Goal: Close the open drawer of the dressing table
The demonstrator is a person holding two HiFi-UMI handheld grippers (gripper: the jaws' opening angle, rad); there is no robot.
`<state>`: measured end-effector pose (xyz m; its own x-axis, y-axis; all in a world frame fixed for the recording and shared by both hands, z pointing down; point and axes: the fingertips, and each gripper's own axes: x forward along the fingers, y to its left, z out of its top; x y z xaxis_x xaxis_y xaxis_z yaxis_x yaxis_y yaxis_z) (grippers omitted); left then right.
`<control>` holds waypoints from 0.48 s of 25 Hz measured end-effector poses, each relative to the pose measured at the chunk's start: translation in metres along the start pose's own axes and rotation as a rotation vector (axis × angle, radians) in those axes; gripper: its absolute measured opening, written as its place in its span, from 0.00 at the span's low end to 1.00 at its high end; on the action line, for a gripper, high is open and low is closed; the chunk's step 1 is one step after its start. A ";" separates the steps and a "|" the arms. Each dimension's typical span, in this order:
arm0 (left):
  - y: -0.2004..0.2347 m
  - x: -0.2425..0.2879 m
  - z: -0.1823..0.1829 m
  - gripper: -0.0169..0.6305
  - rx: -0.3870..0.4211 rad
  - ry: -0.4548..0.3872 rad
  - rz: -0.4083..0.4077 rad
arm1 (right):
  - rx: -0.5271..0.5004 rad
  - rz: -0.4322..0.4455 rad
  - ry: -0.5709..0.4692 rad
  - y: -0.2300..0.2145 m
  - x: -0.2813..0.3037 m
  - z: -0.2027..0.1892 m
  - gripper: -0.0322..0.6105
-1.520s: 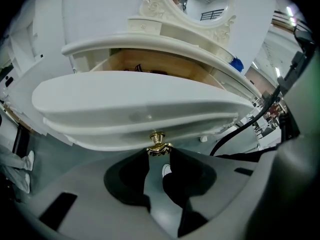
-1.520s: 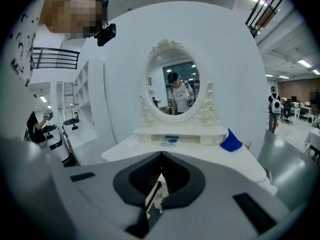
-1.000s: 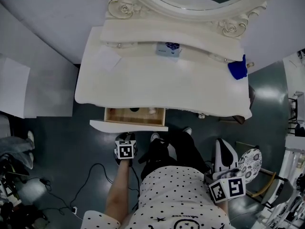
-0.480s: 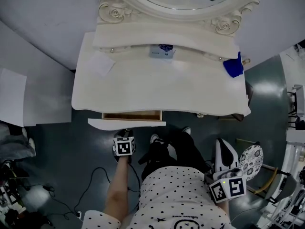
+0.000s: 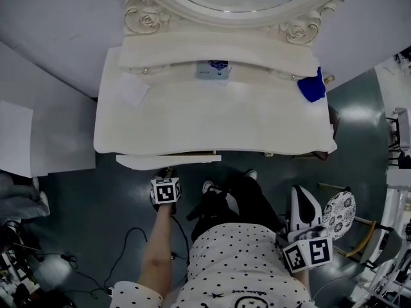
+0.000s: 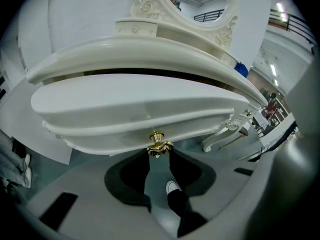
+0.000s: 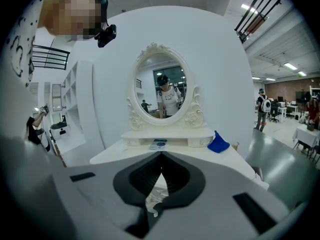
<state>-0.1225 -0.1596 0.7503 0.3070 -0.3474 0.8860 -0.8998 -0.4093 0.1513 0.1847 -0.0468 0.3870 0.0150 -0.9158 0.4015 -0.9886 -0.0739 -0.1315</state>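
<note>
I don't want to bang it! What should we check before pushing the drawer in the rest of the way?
1. Drawer fully shut: not ok. The drawer front sticks out a little from the dressing table.
2. Left gripper lined up: ok. The gold knob sits right at its open jaw tips.
3. Nothing poking out of the drawer: cannot tell. Its inside is hidden.
4. Right gripper out of the way: ok. It is shut, empty and held back from the table.
5. Blue cloth safe: ok. It lies far back on the tabletop.
</note>
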 end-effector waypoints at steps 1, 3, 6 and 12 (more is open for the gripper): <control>0.001 0.001 0.002 0.23 0.002 -0.002 0.001 | 0.003 -0.003 -0.002 -0.001 0.000 0.000 0.06; 0.001 0.005 0.007 0.23 0.004 -0.005 0.001 | 0.010 -0.009 -0.008 -0.003 0.000 0.001 0.06; 0.003 0.009 0.013 0.23 0.009 -0.006 0.002 | 0.014 -0.015 -0.014 -0.006 0.002 0.002 0.06; 0.004 0.015 0.027 0.23 0.022 -0.012 0.005 | 0.016 -0.015 -0.006 -0.007 0.005 0.003 0.06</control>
<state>-0.1134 -0.1894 0.7521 0.3068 -0.3592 0.8814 -0.8940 -0.4265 0.1374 0.1925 -0.0517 0.3872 0.0304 -0.9167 0.3984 -0.9857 -0.0935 -0.1400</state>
